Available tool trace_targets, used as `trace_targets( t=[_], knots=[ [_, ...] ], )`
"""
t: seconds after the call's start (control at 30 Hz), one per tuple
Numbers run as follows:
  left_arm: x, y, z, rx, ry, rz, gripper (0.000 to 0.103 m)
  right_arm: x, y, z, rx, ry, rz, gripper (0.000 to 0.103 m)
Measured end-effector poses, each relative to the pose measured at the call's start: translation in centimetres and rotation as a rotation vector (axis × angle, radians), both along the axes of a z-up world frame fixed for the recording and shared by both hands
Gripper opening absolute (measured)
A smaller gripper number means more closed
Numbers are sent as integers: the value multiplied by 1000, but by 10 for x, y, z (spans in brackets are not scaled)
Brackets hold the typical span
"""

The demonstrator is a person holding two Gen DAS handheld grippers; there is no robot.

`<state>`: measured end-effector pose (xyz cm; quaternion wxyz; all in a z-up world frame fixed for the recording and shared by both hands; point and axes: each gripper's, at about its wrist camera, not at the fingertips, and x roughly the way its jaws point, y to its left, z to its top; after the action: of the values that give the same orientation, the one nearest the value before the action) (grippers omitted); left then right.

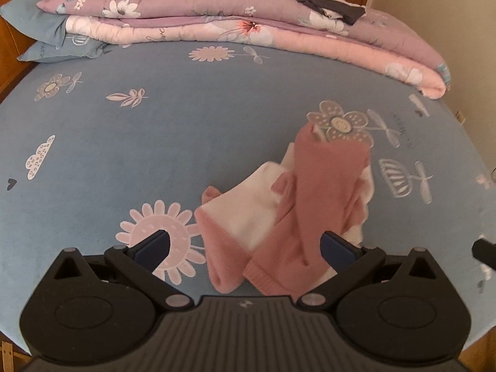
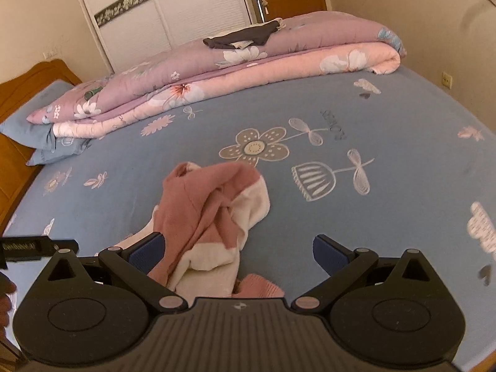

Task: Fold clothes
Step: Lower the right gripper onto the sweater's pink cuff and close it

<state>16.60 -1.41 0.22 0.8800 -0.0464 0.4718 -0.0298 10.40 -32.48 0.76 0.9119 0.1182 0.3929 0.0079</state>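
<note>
A pink and cream knitted garment (image 1: pixel 288 207) lies crumpled in a heap on the blue flowered bedsheet (image 1: pixel 155 142). My left gripper (image 1: pixel 245 248) is open just in front of it, with the garment's near edge lying between the blue pads and nothing pinched. In the right wrist view the same garment (image 2: pixel 214 217) sits ahead and slightly left. My right gripper (image 2: pixel 238 251) is open as well, and its left pad (image 2: pixel 148 252) lies beside the cloth. The left gripper's body (image 2: pixel 34 249) shows at that view's left edge.
A folded pink and purple floral quilt (image 1: pixel 248 28) lies along the far side of the bed, with a dark garment (image 1: pixel 328 4) on top of it. Blue pillows (image 1: pixel 40 31) sit at the far left by the wooden headboard (image 2: pixel 18 93). A white wardrobe (image 2: pixel 173 18) stands behind.
</note>
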Motion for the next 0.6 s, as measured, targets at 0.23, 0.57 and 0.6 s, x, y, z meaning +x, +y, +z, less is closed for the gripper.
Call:
trace_targets(
  t=[0.23,0.57,0.6],
  knots=[
    [-14,13,44,-119,-36,25,102,2,8,65,-40,-65,100,103],
    [-6,32,30,-84,13,120,102,50,40,65,-265,-99,521,98],
    [-9,35,27,-84,-3,131,102,55,44,61,-272,-107,577,98]
  ],
)
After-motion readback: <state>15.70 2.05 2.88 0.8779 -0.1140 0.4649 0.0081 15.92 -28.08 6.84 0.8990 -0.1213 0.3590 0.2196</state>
